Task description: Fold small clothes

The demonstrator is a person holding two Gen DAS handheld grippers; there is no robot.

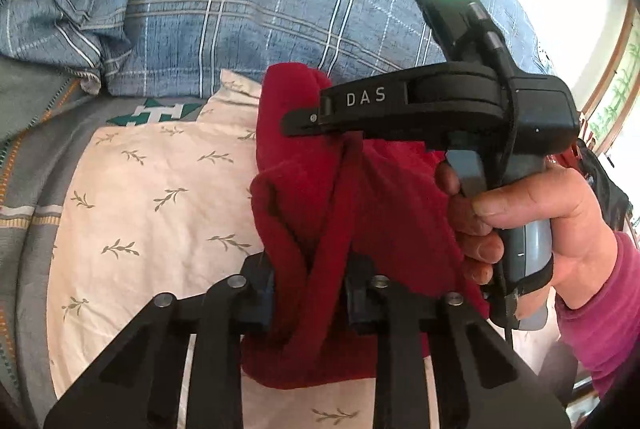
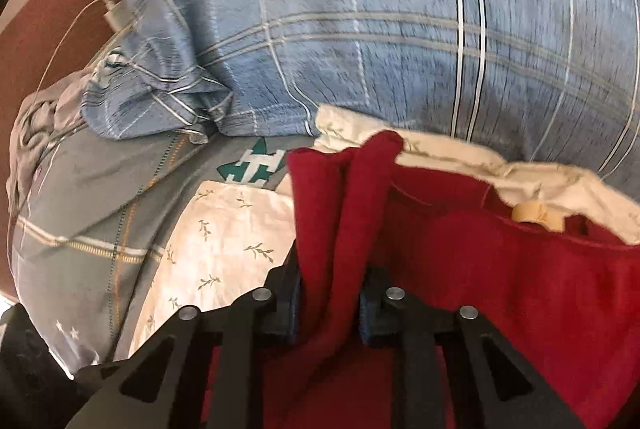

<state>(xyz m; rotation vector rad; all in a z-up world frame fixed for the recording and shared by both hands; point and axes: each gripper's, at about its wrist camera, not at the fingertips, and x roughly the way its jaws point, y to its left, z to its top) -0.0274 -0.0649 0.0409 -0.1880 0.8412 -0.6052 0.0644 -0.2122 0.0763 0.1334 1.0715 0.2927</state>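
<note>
Above the cream leaf-print pillowcase [image 1: 152, 205], your left tongs [image 1: 310, 293] and right tongs [image 2: 330, 309] both pinch the soft red knit garment [image 1: 360, 197]; keep its edges aligned.

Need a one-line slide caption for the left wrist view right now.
Left gripper and right gripper both pinch the bunched red garment above a leaf-print white cloth.
</note>
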